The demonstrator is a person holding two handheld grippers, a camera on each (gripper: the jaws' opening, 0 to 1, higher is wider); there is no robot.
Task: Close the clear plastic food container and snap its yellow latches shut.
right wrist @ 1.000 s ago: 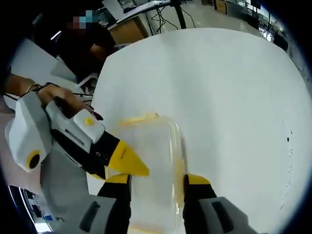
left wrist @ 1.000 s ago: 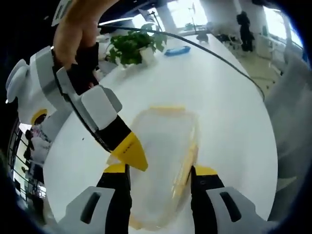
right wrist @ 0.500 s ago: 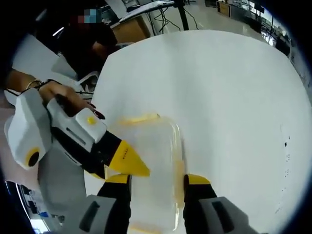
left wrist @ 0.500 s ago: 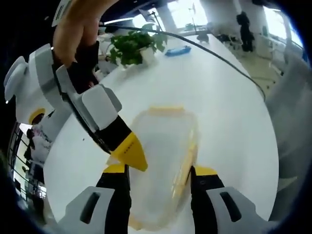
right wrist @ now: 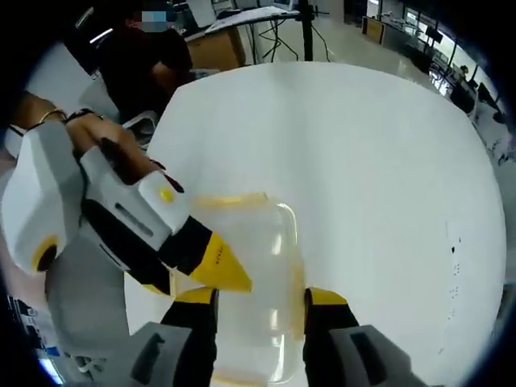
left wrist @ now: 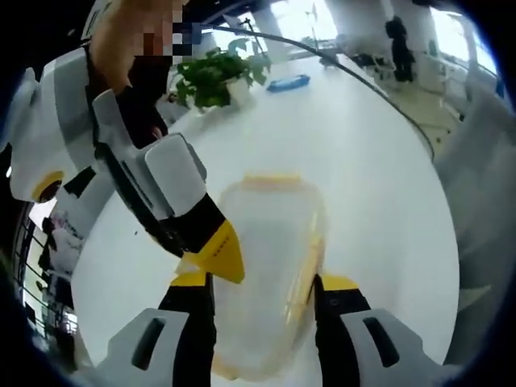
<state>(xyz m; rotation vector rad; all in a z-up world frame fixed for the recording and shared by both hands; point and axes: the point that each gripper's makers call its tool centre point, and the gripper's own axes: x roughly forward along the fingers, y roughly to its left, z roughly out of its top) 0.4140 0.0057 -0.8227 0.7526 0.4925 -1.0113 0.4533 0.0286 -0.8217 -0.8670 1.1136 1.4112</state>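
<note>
— Item one, the container?

— Clear plastic container (left wrist: pixel 270 266), lid down, lay flat on my white table (left wrist: pixel 379 161), between both pairs of jaws. Yellow latch (left wrist: pixel 272 179) at its far end looked snapped, though glare left me unsure.

— And your tongs?

— Left gripper (left wrist: pixel 262 284) stood parted, straddling the box, gripping nothing. Right gripper (right wrist: pixel 251 295) likewise parted, jaws either side of it, bracing it for latching, I judged.

— Surroundings?

— Potted plant (left wrist: pixel 216 76), far edge.

text: none legible | labels: none, views perhaps too blurred
</note>
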